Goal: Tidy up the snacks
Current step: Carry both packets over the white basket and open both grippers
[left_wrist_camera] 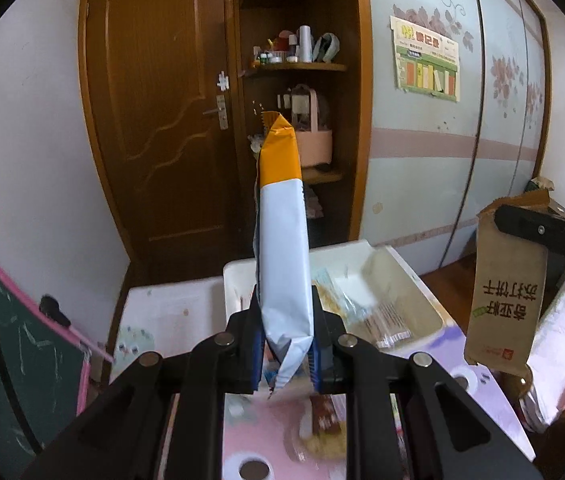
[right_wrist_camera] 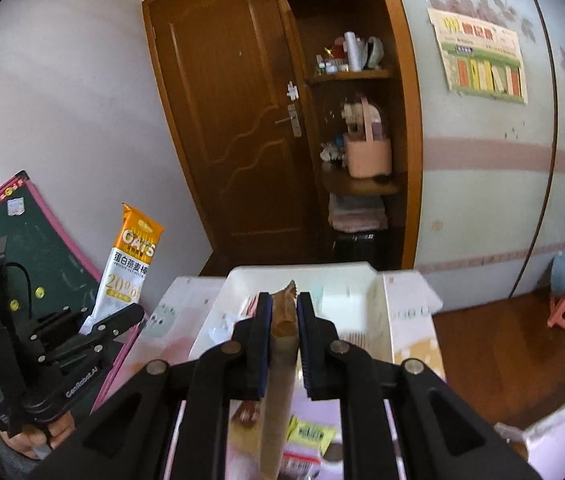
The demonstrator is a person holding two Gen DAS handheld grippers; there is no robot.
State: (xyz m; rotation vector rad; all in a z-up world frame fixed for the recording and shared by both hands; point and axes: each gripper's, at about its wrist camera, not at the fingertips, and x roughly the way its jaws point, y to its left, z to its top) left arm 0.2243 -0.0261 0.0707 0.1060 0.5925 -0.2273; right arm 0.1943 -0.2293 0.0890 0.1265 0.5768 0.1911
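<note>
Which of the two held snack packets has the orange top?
The OATS bar in the left gripper: white with an orange top. The packet in the right gripper is plain brown.

The packets inside the white bin (left_wrist_camera: 398, 280) are motion-blurred, their print unreadable. Items on the far shelf (left_wrist_camera: 298, 66) are too small to identify. The brown packet (right_wrist_camera: 278, 392) runs off the near edge of the right wrist view.

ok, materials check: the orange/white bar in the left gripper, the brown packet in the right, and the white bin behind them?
Oat bar wrapper: looks like glossy plastic film; sheen, crimped serrated end, creases at the left gripper.
Brown packet: matte, kraft-paper look with printed text; possibly a paper-look laminate. The right gripper is shut on it.
White bin: probably rigid moulded plastic; smooth, uniform walls.
</note>
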